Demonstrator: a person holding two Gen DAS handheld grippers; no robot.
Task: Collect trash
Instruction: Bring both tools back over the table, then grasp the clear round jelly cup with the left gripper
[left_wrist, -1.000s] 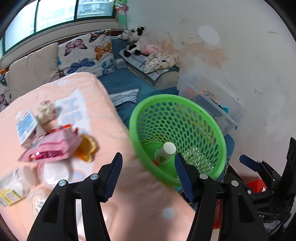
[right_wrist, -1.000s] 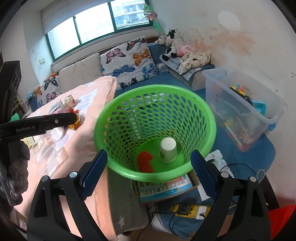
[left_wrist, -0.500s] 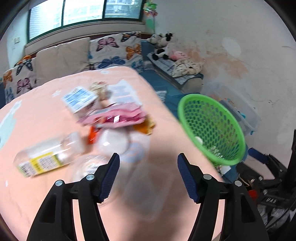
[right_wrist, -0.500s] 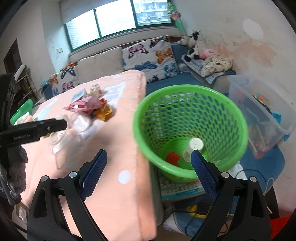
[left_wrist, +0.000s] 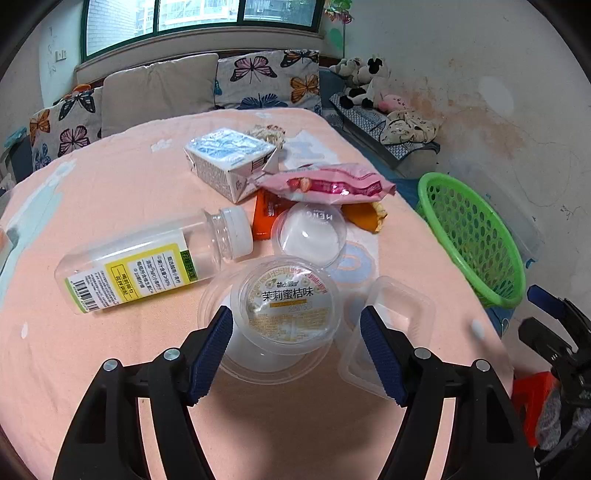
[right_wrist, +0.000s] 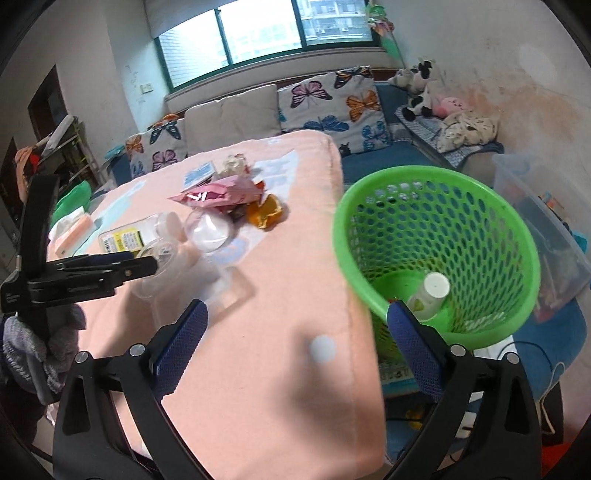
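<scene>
Trash lies on the pink-covered table (left_wrist: 110, 192). My left gripper (left_wrist: 297, 350) is open, its fingers on either side of a clear jelly cup (left_wrist: 288, 308) with a yellow label. Near it lie a clear bottle (left_wrist: 147, 258), a milk carton (left_wrist: 229, 162), a pink wrapper (left_wrist: 325, 182), a domed lid (left_wrist: 308, 230) and a clear tray (left_wrist: 391, 325). The green basket (right_wrist: 436, 254) stands beside the table and holds a small white-capped bottle (right_wrist: 430, 295). My right gripper (right_wrist: 295, 347) is open and empty over the table's corner.
A sofa with butterfly cushions (left_wrist: 258, 81) runs behind the table. A clear storage bin (right_wrist: 546, 229) stands right of the basket. Plush toys (right_wrist: 424, 88) lie on the bench. Papers and a blue mat (right_wrist: 554, 354) lie under the basket.
My left gripper swung from the basket back over the table and came down around the jelly cup. My right gripper shifted left, from facing the basket to over the table corner.
</scene>
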